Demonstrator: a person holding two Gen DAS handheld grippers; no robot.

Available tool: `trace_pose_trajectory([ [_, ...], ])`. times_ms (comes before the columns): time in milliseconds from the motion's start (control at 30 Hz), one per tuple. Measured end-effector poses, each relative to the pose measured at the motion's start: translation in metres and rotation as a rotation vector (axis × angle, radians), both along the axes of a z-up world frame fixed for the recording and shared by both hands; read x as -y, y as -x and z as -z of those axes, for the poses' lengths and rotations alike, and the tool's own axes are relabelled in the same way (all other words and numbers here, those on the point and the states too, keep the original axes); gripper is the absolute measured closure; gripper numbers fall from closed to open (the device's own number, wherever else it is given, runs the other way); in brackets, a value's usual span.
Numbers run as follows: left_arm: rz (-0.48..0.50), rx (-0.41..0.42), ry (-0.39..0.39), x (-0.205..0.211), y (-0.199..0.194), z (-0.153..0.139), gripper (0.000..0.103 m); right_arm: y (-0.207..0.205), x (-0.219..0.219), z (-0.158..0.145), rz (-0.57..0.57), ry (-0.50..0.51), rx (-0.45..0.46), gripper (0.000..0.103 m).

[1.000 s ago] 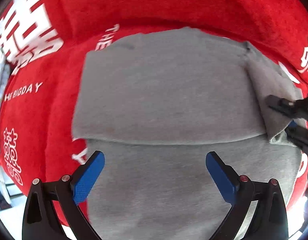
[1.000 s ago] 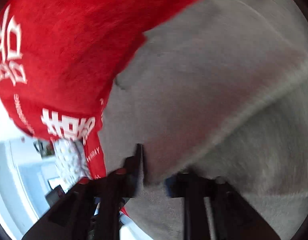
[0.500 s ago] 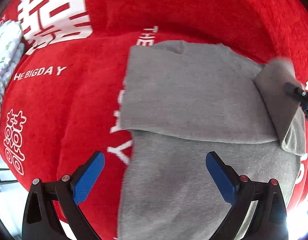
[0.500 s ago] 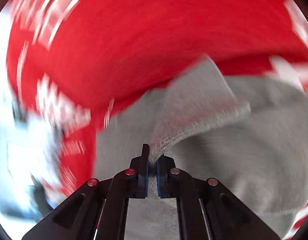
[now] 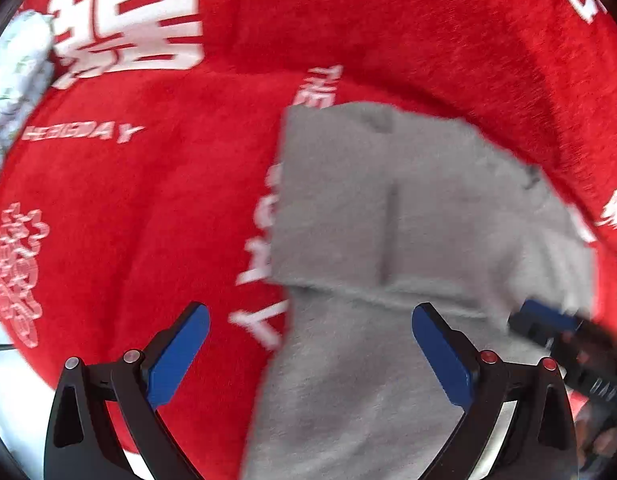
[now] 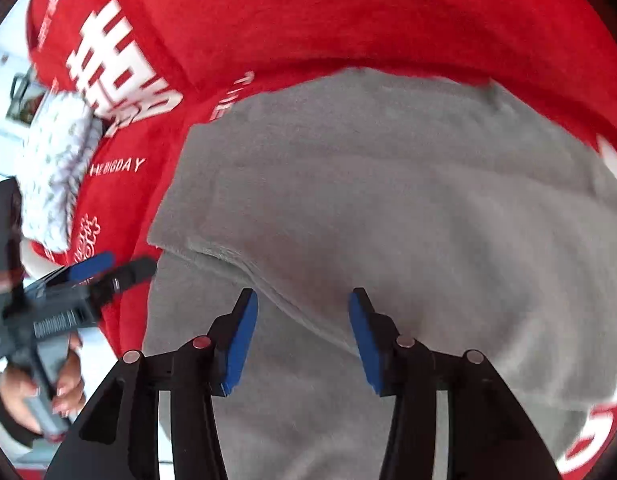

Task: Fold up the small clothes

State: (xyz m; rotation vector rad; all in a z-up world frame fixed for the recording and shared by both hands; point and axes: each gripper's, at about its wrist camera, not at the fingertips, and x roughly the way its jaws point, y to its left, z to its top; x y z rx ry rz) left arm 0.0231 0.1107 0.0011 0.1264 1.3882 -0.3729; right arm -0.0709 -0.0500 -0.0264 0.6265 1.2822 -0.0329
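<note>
My work surface: red plush cover point(image 6: 348, 20) with white printed characters and "THE BIGDAY" lettering, fold ridge across far side. White patterned cloth bundle point(image 6: 56, 168) at my far left edge. Beyond it, pale bright room, small framed picture point(image 6: 24, 100) on wall, blurred. White floor point(image 5: 12, 392) near left.

One grey garment point(image 5: 408, 220), one red cover point(image 5: 148, 200) with white print, two grippers, left point(image 5: 310, 354) and right point(image 6: 302, 340), each with two blue pads, one white patterned cloth point(image 6: 54, 176), perhaps a pillow, one hand point(image 6: 64, 388)
</note>
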Motion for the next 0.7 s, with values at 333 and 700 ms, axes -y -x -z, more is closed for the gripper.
trace_pose_trajectory([
  [333, 0.032, -0.097, 0.064, 0.048, -0.015, 0.029, 0.002, 0.146, 0.118, 0.032, 0.698, -0.294, -0.008, 0.051],
  [700, 0.082, -0.013, -0.087, 0.070, 0.000, 0.038, 0.002, 0.146, 0.156, 0.025, 0.678, -0.172, 0.011, 0.096],
])
